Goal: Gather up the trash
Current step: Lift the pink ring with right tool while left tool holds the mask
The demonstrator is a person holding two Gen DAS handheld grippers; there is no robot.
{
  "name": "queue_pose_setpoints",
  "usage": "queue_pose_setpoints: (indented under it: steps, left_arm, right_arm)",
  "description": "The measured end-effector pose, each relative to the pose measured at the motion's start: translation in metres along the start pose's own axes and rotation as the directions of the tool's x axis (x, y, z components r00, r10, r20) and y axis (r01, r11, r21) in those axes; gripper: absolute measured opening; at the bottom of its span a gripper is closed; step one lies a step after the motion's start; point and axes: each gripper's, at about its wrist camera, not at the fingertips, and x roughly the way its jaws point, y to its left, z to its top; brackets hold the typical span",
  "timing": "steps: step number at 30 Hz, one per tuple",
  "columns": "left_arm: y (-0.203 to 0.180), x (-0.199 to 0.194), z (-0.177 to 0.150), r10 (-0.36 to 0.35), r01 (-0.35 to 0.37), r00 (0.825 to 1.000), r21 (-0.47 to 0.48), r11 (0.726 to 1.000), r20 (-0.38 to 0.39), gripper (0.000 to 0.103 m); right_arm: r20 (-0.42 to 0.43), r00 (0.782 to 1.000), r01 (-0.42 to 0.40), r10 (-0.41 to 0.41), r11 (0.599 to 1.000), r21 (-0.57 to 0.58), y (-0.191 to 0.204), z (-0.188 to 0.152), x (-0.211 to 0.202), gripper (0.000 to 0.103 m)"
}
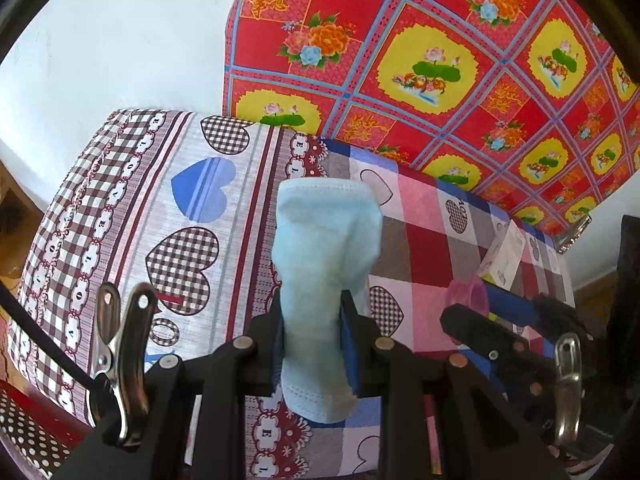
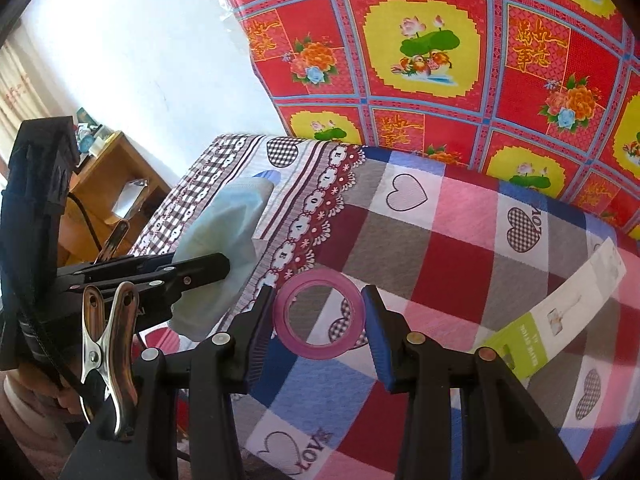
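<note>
**A:** What's the setting?

**B:** A bed (image 2: 460, 248) with a checked, heart-patterned cover, a red flowered cloth (image 2: 460, 60) hanging behind it and a white wall (image 2: 140, 60) to the left.

**A:** And nearest the cameras?

**B:** The left gripper (image 1: 312, 340) is clamped narrow on a crumpled blue face mask (image 1: 324, 248), lifted clear of the cover. The right gripper (image 2: 318, 316) is closed on a pink tape ring (image 2: 319, 314), pinched across its outer rim, also off the bed.

**A:** So two pieces are picked up?

**B:** Yes, I'd say so. Both are in hand but neither is binned; no bin or bag shows in either view.

**A:** Anything left further out?

**B:** A white and green card box (image 2: 560, 316) lies on the cover to the right, near the bed's edge. It looks like the remaining piece. Beyond the bed's left side stands a wooden shelf (image 2: 108, 192), not obviously trash.
</note>
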Motion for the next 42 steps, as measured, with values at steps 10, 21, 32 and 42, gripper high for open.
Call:
queue_pose_setpoints:
  steps: [10, 21, 32, 42]
  left_arm:
    - [0.012, -0.014, 0.004, -0.029, 0.028, 1.0, 0.029, 0.999, 0.004, 0.025]
    - [0.037, -0.034, 0.001, -0.043, 0.042, 0.999, 0.051, 0.998, 0.022, 0.025]
    - [0.074, -0.043, -0.003, -0.034, 0.032, 0.999, 0.057, 0.998, 0.026, 0.025]
    - [0.089, -0.044, -0.007, -0.03, 0.03, 1.0, 0.049, 0.998, 0.01, 0.025]
  right_arm:
    - [0.025, 0.999, 0.026, -0.027, 0.999, 0.022, 0.027, 0.0, -0.005, 0.044]
    - [0.054, 0.998, 0.033, -0.035, 0.999, 0.04, 0.062, 0.0, -0.003, 0.044]
    - [0.06, 0.998, 0.023, -0.027, 0.997, 0.072, 0.095, 0.002, 0.013, 0.044]
    - [0.054, 0.998, 0.017, -0.021, 0.997, 0.078, 0.109, 0.005, 0.021, 0.044]
